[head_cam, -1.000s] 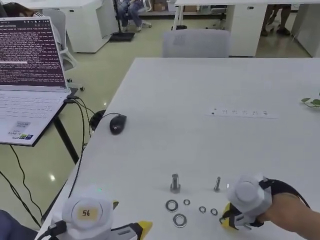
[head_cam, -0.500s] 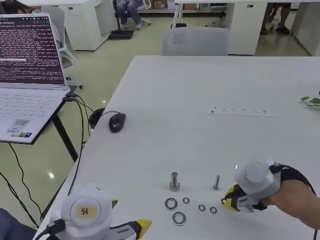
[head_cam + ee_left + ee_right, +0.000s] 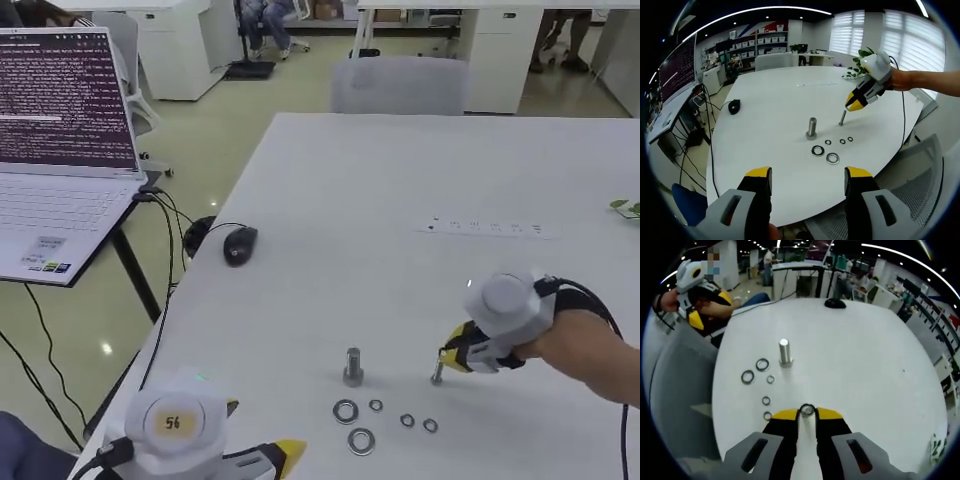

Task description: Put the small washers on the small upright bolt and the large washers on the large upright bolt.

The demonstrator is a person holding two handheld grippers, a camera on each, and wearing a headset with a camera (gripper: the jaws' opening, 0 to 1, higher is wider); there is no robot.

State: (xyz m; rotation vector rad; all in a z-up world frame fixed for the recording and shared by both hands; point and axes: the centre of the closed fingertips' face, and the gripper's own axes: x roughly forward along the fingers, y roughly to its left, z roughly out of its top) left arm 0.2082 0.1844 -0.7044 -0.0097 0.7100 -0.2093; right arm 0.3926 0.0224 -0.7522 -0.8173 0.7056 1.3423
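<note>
White table [image 3: 400,200]: your right gripper [image 3: 447,358] at 4 o'clock pinches a small washer [image 3: 807,410]; left gripper [image 3: 808,175] gapes; laptop [image 3: 60,150] at 10.

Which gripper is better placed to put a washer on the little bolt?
Right. The right gripper hovers at the small bolt, seemingly pinching a small washer. The left gripper is open, well back from it.
</note>
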